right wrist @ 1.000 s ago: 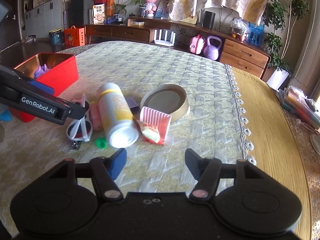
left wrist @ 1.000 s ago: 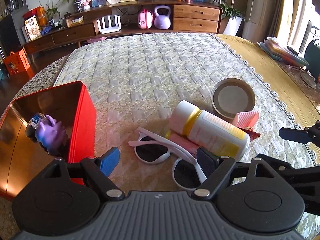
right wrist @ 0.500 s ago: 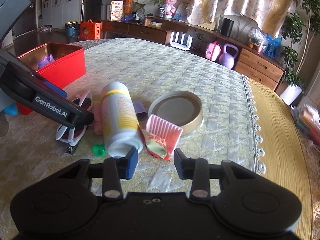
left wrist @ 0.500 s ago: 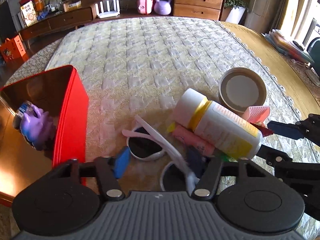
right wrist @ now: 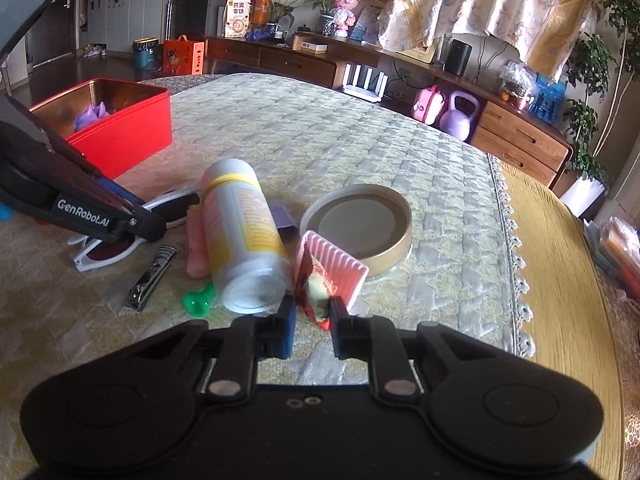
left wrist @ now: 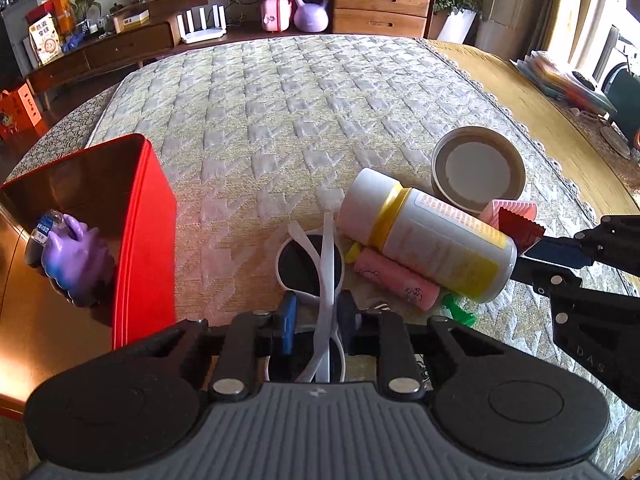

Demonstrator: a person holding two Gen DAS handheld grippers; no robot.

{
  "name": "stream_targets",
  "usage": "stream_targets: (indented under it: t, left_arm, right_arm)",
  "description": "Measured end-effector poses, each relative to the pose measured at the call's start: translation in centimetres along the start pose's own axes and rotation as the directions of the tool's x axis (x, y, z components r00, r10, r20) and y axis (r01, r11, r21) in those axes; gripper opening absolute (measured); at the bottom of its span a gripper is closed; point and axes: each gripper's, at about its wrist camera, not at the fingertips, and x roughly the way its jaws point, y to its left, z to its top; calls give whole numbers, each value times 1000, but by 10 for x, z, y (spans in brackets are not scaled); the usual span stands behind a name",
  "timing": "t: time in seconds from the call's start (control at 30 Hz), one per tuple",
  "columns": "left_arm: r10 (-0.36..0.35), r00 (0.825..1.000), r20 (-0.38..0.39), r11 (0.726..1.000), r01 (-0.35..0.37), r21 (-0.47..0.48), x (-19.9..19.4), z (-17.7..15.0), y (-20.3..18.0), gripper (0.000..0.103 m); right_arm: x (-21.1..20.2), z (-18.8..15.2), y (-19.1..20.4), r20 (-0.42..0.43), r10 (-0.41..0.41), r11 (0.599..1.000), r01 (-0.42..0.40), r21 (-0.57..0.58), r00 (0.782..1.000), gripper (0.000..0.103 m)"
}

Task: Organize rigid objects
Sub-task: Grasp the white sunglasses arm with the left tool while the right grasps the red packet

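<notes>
White sunglasses [left wrist: 328,264] lie folded on the quilted cloth. My left gripper [left wrist: 316,314] is closing on them at the bridge, its pads against the frame. My right gripper [right wrist: 313,312] is closing too, with its pads pressing a red snack packet [right wrist: 314,292] that leans on a pink ridged piece [right wrist: 340,268]. A white and yellow bottle [right wrist: 244,236] lies on its side between the two grippers. The red tin box [left wrist: 144,232] stands open at the left with a purple toy [left wrist: 72,260] inside.
A round gold lid [right wrist: 360,220] lies behind the packet. A pink tube [left wrist: 396,280], a green cap [right wrist: 196,302] and a nail clipper [right wrist: 150,276] lie by the bottle. The bare wooden table edge [right wrist: 560,280] runs along the right.
Both grippers went from wide open to nearly closed. The left one slid forward over the sunglasses, and the right one moved up to the red packet.
</notes>
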Motion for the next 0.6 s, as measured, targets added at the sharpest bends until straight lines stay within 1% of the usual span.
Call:
stream_targets:
  t: [0.1, 0.13, 0.17, 0.23, 0.37, 0.47, 0.6]
  left_arm:
    - [-5, 1000, 6, 1000, 5, 5, -3, -1, 0, 19]
    - [-8, 1000, 11, 1000, 8, 6, -4, 0, 0, 8]
    - [-13, 1000, 19, 1000, 13, 8, -6, 0, 1, 5]
    - [-29, 1000, 7, 1000, 29, 8, -7, 1, 2, 5]
    - [-37, 999, 10, 999, 37, 11, -9, -3, 6, 5]
    - [-53, 999, 7, 999, 53, -1, -13, -6, 9, 5]
    - [-66, 998, 12, 998, 66, 8, -21, -9, 11, 5]
  right_arm:
    - [-3, -1, 0, 1, -7, 1000, 7, 15, 1000, 15]
    - [-4, -1, 0, 1, -8, 1000, 8, 26, 1000, 15]
    - [-6, -2, 0, 2, -15, 999, 15, 35, 1000, 15]
    - [-9, -3, -1, 0, -18, 998, 18, 65, 1000, 14]
    - [-19, -6, -3, -2, -10, 991, 11, 135, 1000, 14]
    - [-26, -8, -2, 0, -4, 986, 4, 165, 1000, 14]
    - [-40, -10, 2, 14, 6, 980, -8, 199, 1000, 14]
